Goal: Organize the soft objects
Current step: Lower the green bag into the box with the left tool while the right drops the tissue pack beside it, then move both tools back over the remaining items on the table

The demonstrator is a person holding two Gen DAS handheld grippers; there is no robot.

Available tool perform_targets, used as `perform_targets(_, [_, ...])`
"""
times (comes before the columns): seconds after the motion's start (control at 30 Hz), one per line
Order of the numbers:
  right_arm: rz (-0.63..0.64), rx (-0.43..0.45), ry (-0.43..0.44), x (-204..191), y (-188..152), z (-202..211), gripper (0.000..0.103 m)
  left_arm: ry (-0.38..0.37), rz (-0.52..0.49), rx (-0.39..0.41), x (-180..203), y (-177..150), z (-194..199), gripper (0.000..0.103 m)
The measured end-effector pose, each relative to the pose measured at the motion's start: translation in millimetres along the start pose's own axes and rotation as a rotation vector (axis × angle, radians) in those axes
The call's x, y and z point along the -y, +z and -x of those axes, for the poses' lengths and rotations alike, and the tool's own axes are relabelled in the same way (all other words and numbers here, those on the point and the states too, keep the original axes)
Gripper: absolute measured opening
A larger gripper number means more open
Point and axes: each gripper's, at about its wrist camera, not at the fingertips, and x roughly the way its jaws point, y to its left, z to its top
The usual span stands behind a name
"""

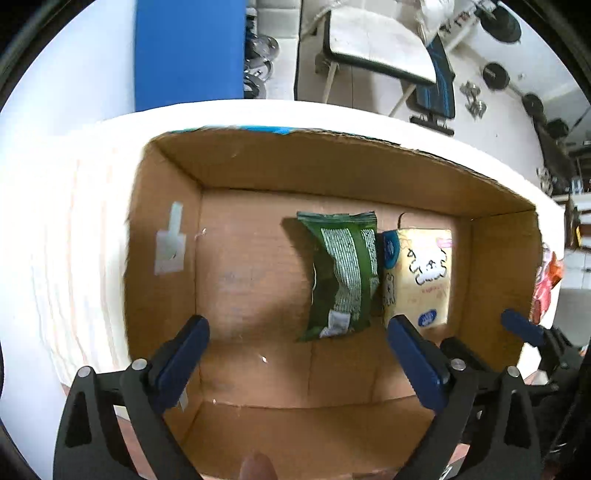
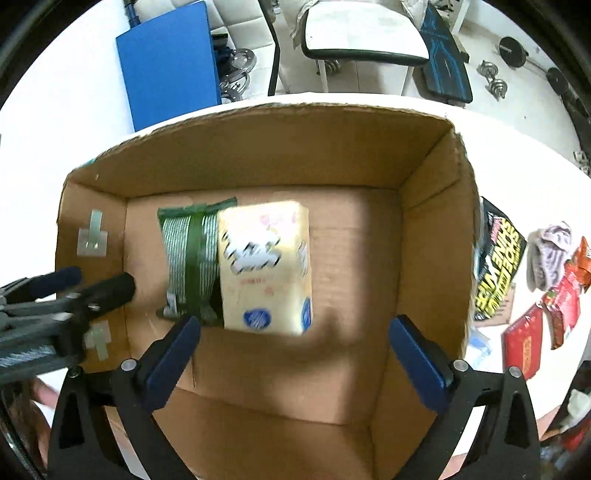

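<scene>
An open cardboard box (image 1: 162, 229) (image 2: 436, 236) stands on a white table. On its floor a green packet (image 1: 341, 275) (image 2: 192, 258) lies beside a yellow tissue pack (image 1: 424, 277) (image 2: 267, 266) with a cartoon print. My left gripper (image 1: 295, 358) is open and empty, above the box's near left part. My right gripper (image 2: 293, 354) is open and empty, above the box's near middle. The right gripper's fingers (image 1: 521, 326) show at the box's right wall in the left wrist view. The left gripper's fingers (image 2: 110, 288) show at the left wall in the right wrist view.
Right of the box lie a black-and-yellow packet (image 2: 498, 273), a grey cloth (image 2: 546, 258) and red packets (image 2: 535, 332). A blue board (image 2: 170, 62) and a chair (image 2: 365, 33) stand beyond the table's far edge.
</scene>
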Motion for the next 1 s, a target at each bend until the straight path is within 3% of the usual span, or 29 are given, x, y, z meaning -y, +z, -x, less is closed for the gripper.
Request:
perform_targets(0.4, [0.046, 0.124, -0.091, -15.7, -64.0, 52.8, 0.103, 0.062, -0.012, 0.210, 3.9, -64.3, 39.8, 0.101])
perform_targets(0.6, [0.035, 0.196, -0.087, -19.4, -103.3, 87.5, 0.103, 0.117, -0.034, 0.325, 12.6, -96.0, 65.9, 0.103])
perform_targets(0.83, [0.019, 0.266, -0.063, -18.9, -135.4, 123.7, 0.103, 0.090, -0.034, 0.379, 22.4, -123.1, 93.4, 0.103])
perform_targets(1.0, [0.018, 0.306, -0.009, -8.4, -147.9, 153.9, 0.103, 0.100, -0.083, 0.442, 52.0, -133.6, 122.8, 0.103])
